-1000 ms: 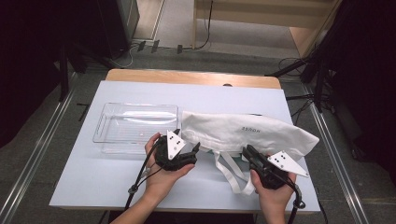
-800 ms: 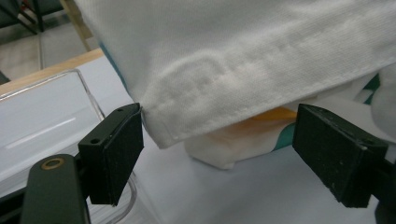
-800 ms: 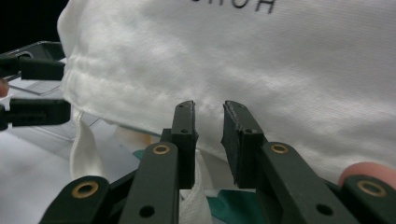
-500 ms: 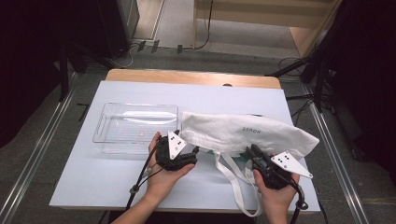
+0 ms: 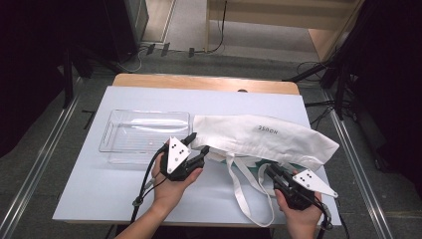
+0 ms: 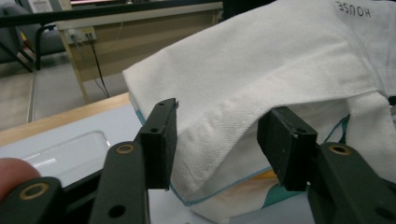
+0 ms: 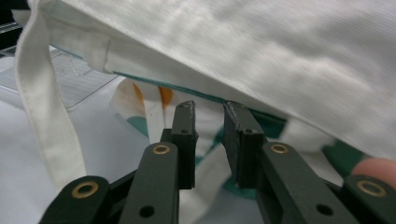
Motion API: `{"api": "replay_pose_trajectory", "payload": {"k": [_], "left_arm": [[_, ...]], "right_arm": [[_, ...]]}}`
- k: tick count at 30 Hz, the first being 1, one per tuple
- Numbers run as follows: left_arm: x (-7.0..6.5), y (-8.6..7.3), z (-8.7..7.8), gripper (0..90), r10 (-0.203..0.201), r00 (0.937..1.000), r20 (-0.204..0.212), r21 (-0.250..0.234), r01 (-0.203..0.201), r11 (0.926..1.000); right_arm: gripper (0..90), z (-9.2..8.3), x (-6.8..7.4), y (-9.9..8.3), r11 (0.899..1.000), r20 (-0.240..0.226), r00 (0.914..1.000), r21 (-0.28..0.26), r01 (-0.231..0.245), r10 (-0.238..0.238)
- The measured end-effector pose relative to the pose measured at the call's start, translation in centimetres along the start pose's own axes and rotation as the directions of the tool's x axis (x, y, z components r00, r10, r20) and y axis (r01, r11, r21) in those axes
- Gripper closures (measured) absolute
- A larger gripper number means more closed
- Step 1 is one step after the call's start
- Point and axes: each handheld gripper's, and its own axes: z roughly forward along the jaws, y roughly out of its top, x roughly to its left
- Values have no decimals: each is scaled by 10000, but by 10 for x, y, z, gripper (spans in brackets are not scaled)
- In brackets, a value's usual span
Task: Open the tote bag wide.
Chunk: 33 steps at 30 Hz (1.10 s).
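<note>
A white cloth tote bag (image 5: 268, 134) lies across the right half of the table, its straps (image 5: 244, 194) looping toward the front edge. Something with teal and orange print (image 7: 140, 100) shows under its lifted lower edge. My left gripper (image 5: 198, 143) is at the bag's left corner. In the left gripper view the hemmed corner (image 6: 219, 135) lies between the jaws (image 6: 217, 130), which have just been closing; a gap remains at the right pad. My right gripper (image 5: 271, 172) points at the bag's lower edge, its jaws (image 7: 210, 112) a narrow gap apart with nothing pinched.
A clear plastic tray (image 5: 139, 132) sits empty at the left, just beyond my left gripper. The pale table (image 5: 99, 199) has a wooden strip along its far edge. Dark stands and cables surround it on the floor.
The left jaws have closed in around the bag's corner and the hand has risen slightly. The strap loop has slid toward the front edge. The right gripper has stayed put.
</note>
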Motion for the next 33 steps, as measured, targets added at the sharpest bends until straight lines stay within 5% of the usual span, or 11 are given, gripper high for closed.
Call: {"api": "replay_pose_trajectory", "payload": {"k": [7, 12, 19, 22, 28, 33], "left_arm": [[1, 8, 1, 763, -73, 9987, 509, -202, 84, 9998], [6, 14, 2, 900, -557, 9925, 1084, -130, 574, 9983], [13, 23, 3, 900, -939, 9850, 1446, -102, 964, 9953], [16, 24, 5, 900, -1185, 9818, 1486, -73, 1209, 9926], [19, 26, 5, 900, -1404, 9777, 1562, -89, 1435, 9896], [19, 26, 6, 900, -1364, 9781, 1574, -74, 1393, 9902]], "right_arm": [[664, -26, -22, -7, 9988, 1121, 9933, -419, -247, 292], [608, -35, -31, -12, 9985, 1851, 9822, -491, -243, 330], [359, -41, -33, -5, 9986, 3215, 9467, -537, -35, 206], [262, -42, -37, -4, 9979, 3761, 9251, -553, -332, 516], [252, -32, -49, -16, 9969, 4036, 9133, 293, -732, 552], [307, -17, -57, -22, 9943, 4730, 8807, 791, -713, 255]]}}
